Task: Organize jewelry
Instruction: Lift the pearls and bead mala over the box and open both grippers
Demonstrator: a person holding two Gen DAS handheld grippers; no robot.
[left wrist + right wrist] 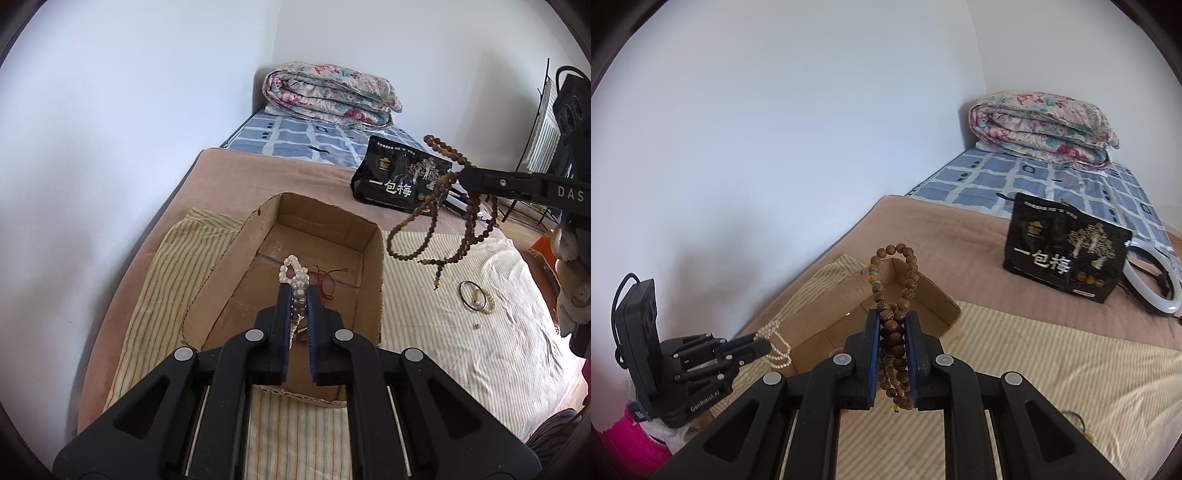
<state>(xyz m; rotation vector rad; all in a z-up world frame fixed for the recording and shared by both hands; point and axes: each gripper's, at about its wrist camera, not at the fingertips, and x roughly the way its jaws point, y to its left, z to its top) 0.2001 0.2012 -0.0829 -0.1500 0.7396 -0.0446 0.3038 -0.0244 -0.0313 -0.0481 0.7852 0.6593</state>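
Observation:
My left gripper (pixel 299 291) is shut on a white pearl strand (pixel 293 271) and holds it over the open cardboard box (pixel 373 266). A thin red cord (pixel 327 280) lies on the box floor. My right gripper (pixel 892 317) is shut on a long brown wooden bead strand (pixel 892 332), held in the air to the right of the box; its loops hang down in the left wrist view (pixel 436 218). A dark bangle (pixel 470 295) and a pale bead bracelet (pixel 487 301) lie on the striped cloth right of the box.
The box stands on a striped cloth (pixel 461 343) over a brown blanket (pixel 266 173) on a bed by a white wall. A black snack bag (pixel 400 175), a folded floral quilt (pixel 328 94) and a ring light (pixel 1156 280) lie beyond.

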